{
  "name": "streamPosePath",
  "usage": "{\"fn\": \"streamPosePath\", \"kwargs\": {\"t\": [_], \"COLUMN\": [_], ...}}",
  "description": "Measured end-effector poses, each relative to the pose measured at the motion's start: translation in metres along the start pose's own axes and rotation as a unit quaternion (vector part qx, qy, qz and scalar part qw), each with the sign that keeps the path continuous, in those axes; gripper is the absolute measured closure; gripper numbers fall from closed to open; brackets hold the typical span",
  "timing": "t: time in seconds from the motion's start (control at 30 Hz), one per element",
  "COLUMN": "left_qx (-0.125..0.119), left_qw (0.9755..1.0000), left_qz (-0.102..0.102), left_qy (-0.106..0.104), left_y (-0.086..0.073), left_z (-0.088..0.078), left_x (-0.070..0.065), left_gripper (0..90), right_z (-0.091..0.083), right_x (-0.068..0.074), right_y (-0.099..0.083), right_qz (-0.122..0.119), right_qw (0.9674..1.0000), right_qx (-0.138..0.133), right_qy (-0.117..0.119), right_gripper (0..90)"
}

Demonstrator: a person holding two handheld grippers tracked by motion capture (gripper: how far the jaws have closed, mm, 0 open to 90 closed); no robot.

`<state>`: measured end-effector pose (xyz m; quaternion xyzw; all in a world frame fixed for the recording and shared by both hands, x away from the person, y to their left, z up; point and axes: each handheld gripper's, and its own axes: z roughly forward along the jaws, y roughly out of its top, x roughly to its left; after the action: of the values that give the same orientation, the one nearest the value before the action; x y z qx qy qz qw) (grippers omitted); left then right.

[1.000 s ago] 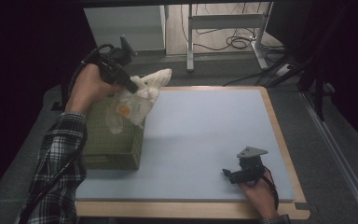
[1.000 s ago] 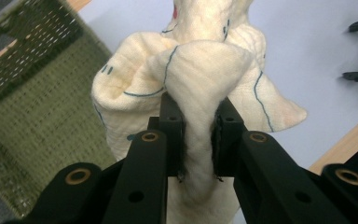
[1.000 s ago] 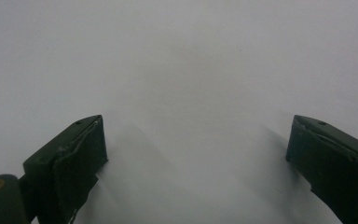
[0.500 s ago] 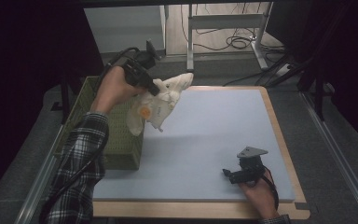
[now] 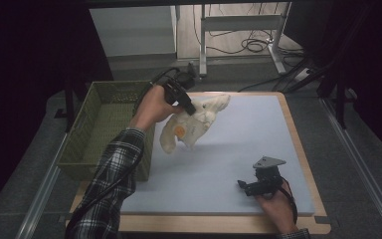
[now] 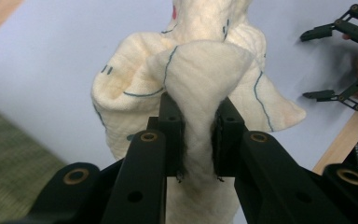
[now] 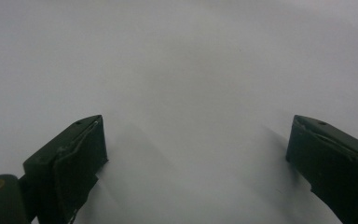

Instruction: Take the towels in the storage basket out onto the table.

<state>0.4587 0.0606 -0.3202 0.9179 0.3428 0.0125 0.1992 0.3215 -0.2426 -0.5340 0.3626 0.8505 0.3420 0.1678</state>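
Note:
A cream plush toy point(image 5: 189, 127) with blue stitching and an orange patch hangs over the left part of the pale blue mat point(image 5: 238, 134). My left gripper point(image 5: 189, 108) is shut on a fold of it. In the left gripper view the two black pads pinch that fold of the plush toy point(image 6: 200, 79) tightly. My right gripper point(image 5: 246, 186) rests low on the mat near the front right, held by a hand. Its jaws stand wide apart in the right gripper view, with bare mat point(image 7: 191, 93) between the fingertips point(image 7: 81, 140).
An olive woven basket point(image 5: 104, 124) stands at the table's left edge, beside the mat. The wooden table rim point(image 5: 298, 144) frames the mat. Desk legs and cables point(image 5: 248, 45) lie on the floor behind the table.
The left hand has carried the plush toy from above the basket rightward and down, out over the mat. The right gripper has stayed where it was.

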Motion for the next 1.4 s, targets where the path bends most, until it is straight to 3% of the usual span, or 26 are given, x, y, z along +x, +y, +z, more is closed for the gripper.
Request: {"fn": "streamPosePath", "kwargs": {"t": [0.23,0.5,0.7,0.77,0.87,0.93,1.07,1.17,1.4], "left_qx": [-0.005,-0.009,-0.016,-0.017,-0.018,-0.023,-0.048,-0.066,-0.09], "left_qw": [0.9997,0.9995,0.9993,0.9994,0.9993,0.9993,0.9982,0.9971,0.9944], "left_qz": [0.012,0.027,0.033,0.03,0.031,0.029,0.035,0.039,0.054], "left_qy": [-0.019,-0.014,0.002,-0.002,0.006,0.01,0.006,0.005,0.011], "left_y": [0.015,0.031,0.03,0.028,0.023,0.019,0.011,0.006,-0.012], "left_z": [0.036,0.085,0.124,0.136,0.151,0.159,0.162,0.152,0.126], "left_x": [-0.016,-0.032,-0.03,-0.027,-0.022,-0.018,-0.015,-0.017,-0.02], "left_gripper": [77.2,76.6,74.5,72.5,66.6,57.8,31.5,25.7,25.7], "right_z": [0.0,0.0,0.0,0.0,0.0,0.0,0.0,0.0,0.0], "right_x": [0.0,0.0,0.0,0.0,0.0,0.0,0.0,0.0,-0.001], "right_y": [0.0,0.0,0.0,0.0,0.0,0.0,0.0,0.0,0.0], "right_qz": [-0.001,-0.002,-0.001,-0.001,-0.001,-0.001,-0.001,-0.001,0.001], "right_qw": [1.0,1.0,1.0,1.0,1.0,1.0,1.0,1.0,1.0], "right_qx": [-0.001,-0.002,-0.001,-0.001,-0.002,-0.001,-0.001,-0.001,-0.001], "right_qy": [0.0,-0.001,0.0,-0.001,-0.001,0.0,0.0,0.001,0.002], "right_gripper": [5.0,5.0,5.0,5.0,5.0,5.0,5.1,5.1,5.5]}}
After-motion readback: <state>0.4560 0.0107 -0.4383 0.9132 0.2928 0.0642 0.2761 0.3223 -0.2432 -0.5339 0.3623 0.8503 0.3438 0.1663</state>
